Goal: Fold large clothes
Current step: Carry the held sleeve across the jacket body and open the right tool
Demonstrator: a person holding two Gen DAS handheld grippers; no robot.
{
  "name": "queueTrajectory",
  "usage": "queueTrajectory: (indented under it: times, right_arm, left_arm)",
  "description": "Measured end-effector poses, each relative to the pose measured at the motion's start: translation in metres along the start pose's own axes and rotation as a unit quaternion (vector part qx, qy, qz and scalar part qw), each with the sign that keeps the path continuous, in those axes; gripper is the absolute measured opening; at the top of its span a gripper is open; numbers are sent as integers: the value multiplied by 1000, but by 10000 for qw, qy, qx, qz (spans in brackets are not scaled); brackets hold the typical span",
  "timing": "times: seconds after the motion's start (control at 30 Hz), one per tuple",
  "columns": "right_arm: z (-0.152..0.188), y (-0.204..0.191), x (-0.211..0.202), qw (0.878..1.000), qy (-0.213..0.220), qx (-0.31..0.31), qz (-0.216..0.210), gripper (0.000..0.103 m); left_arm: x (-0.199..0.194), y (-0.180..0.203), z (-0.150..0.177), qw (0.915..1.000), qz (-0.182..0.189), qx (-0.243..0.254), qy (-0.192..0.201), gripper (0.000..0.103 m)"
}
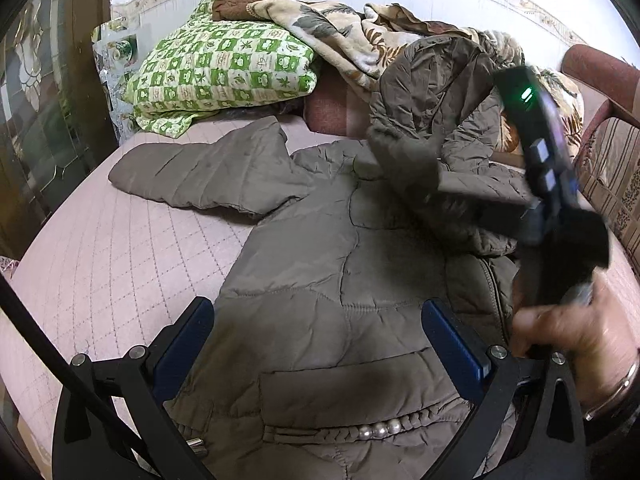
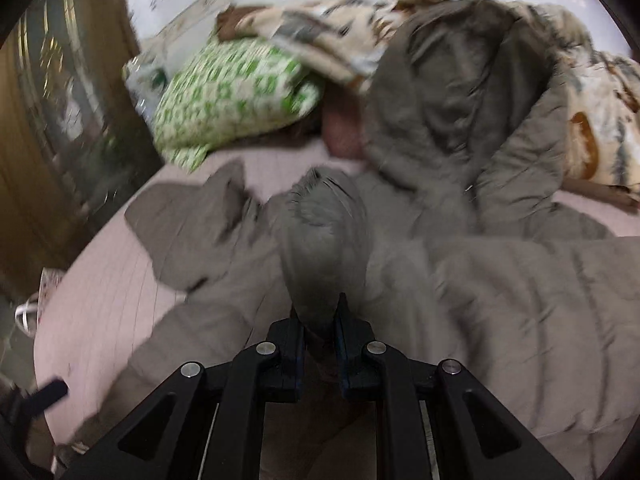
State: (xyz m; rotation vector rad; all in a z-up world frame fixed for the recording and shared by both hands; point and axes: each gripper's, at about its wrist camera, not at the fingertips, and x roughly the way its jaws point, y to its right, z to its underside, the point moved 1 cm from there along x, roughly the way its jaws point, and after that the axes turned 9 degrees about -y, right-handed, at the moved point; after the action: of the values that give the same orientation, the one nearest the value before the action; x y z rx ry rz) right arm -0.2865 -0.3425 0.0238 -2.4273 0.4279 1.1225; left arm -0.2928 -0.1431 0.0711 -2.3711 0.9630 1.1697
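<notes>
The bed (image 1: 100,264) had that pink quilted cover, with a green checked pillow (image 1: 220,72) and a leafy blanket (image 1: 336,32) piled up by the wall. Your jacket (image 1: 320,264) lay spread flat across the bed, one sleeve (image 1: 200,172) stretched out toward the pillow, which looked like the right layout for folding the sides in.

Your right tool (image 2: 320,312) was pinched nearly closed on a bunch of the jacket's cloth, the other sleeve (image 2: 324,236) by the look of it, and that piece hung over the body of the jacket. I'd guess you were carrying it across to lay it on the chest. That view was blurry, so I couldn't tell exactly which bit was between the jaws.

Your left tool (image 1: 316,344) stood wide, holding nothing, poised over the lower part of the jacket near the braided pocket trim (image 1: 340,428). Probably waiting to pin the hem down.
</notes>
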Motion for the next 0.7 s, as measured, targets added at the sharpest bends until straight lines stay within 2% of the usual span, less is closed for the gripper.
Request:
queueTrajectory:
  times: [0.07, 0.13, 0.23, 0.3, 0.33, 0.37, 0.43, 0.5, 0.53, 0.57, 0.6, 0.7]
  right_arm:
    - [5, -1, 12, 9996, -252, 32, -107, 28]
    - [12, 0, 22, 9973, -583, 85, -450, 54]
    - [8, -2, 11, 9941, -652, 56, -870, 58]
    - [-2, 7, -15, 9937, -291, 142, -1069, 58]
    - [-6, 13, -26, 9944, -97, 236, -1027, 60]
    - [-12, 27, -39, 9950, 121, 391, -912, 62]
    - [-20, 58, -60, 9957, 358, 750, -403, 62]
    - [-23, 102, -82, 9907, 576, 1190, 338, 62]
    - [-23, 116, -89, 9878, 606, 1301, 603, 63]
    - [-20, 139, -96, 9805, 621, 1498, 1114, 63]
    - [-18, 155, -100, 9749, 593, 1653, 1368, 63]
    - [-2, 209, -101, 9598, 348, 2194, 1715, 63]
  left_arm:
    - [1, 1, 0, 10000, 4, 5, -19, 103]
    - [1, 2, 0, 10000, -9, 20, -14, 103]
    - [1, 3, -1, 10000, -26, 28, 8, 103]
    - [1, 3, -1, 10000, -11, 9, -4, 103]
    - [1, 3, -1, 10000, -2, 8, -3, 103]
    - [1, 3, -1, 10000, -2, 21, 3, 103]
    - [0, 5, -1, 10000, -14, 62, 16, 103]
    - [0, 5, -3, 10000, -14, 72, 41, 103]
    - [0, 5, -5, 10000, 1, 58, 61, 103]
    - [1, 5, -8, 10000, 14, 38, 84, 103]
    - [2, 7, -18, 9999, 60, 16, 135, 103]
    - [6, 12, -45, 9996, 94, -5, 252, 103]
